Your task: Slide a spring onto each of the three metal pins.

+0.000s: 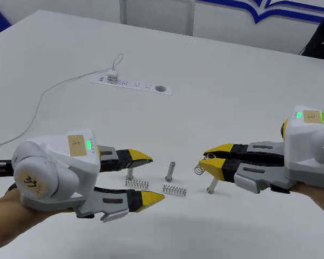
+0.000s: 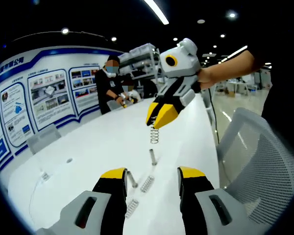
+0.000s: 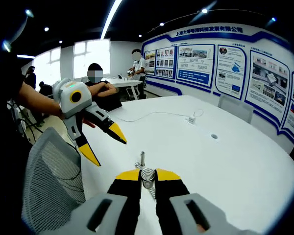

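- White bench [image 1: 216,97]: a broad surface. All the task's small parts lie in the gap between the two claws.
- Left claw [image 1: 148,178]: its jaws are spread wide and hold nothing, low over the bench.
- Right claw [image 1: 206,159]: its jaws are pinched almost together on the held spring [image 1: 198,170]. They grip its top coils, so the rest hangs free just under the tips.
- Middle pin [image 1: 170,171]: it stands upright and bare about midway between the two claws, just ahead of the right claw's tips.
- Near pin [image 1: 130,174]: it stands between the left claw's open jaws.
- Third pin [image 1: 211,186]: it sits directly beneath the right claw and seems to lean.
- First loose spring [image 1: 136,184]: it lies flat inside the left claw's opening.
- Second loose spring [image 1: 174,190]: it lies flat just beyond the left claw's lower tip.
- Doing the step well, as a judgement:
  - Bring the hanging end of the held spring squarely over the middle pin's top.
  - Keep the coil in line with the pin's axis and lower it slowly.
  - Release only once several coils have passed over the pin.
  - The empty left claw could steady the pin near its base.
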`<state>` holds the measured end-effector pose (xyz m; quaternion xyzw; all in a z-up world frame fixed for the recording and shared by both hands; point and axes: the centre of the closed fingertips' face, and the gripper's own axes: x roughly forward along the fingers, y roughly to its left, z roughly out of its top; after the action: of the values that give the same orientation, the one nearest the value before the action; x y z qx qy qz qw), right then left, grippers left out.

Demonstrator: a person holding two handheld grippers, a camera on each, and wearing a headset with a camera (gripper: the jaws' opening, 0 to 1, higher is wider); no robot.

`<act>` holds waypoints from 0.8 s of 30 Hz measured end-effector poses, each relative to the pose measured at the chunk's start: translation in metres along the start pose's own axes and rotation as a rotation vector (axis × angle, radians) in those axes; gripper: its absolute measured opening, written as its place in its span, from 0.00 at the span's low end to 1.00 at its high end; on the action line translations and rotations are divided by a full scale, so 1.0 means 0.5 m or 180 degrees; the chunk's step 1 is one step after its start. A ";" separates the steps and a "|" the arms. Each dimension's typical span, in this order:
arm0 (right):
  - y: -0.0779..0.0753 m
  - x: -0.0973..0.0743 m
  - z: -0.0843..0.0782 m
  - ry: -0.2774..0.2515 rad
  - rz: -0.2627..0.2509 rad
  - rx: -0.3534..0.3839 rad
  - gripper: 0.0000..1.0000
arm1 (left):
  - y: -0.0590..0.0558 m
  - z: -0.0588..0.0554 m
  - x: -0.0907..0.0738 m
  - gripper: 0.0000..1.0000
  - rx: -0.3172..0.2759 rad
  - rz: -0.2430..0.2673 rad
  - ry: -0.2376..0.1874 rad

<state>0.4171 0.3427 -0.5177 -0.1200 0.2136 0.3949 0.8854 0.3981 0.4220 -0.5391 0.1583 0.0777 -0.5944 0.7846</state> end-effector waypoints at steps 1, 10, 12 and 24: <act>-0.007 -0.002 -0.002 -0.0001 -0.0040 0.0015 0.11 | 0.004 0.000 -0.003 0.45 -0.0003 0.0023 0.0000; -0.064 -0.017 -0.030 0.0059 -0.0319 0.0066 0.11 | 0.051 -0.021 -0.038 0.61 -0.0179 0.0267 0.0037; -0.074 -0.017 -0.037 0.0086 -0.0379 0.0080 0.11 | 0.063 -0.027 -0.047 0.65 -0.0226 0.0352 0.0051; -0.123 -0.014 -0.090 0.0228 -0.0660 0.0341 0.11 | 0.099 -0.059 -0.089 0.83 -0.0443 0.0629 0.0123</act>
<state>0.4463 0.2804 -0.5511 -0.1080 0.2524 0.2848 0.9184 0.4349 0.4845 -0.5454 0.1217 0.1180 -0.5041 0.8468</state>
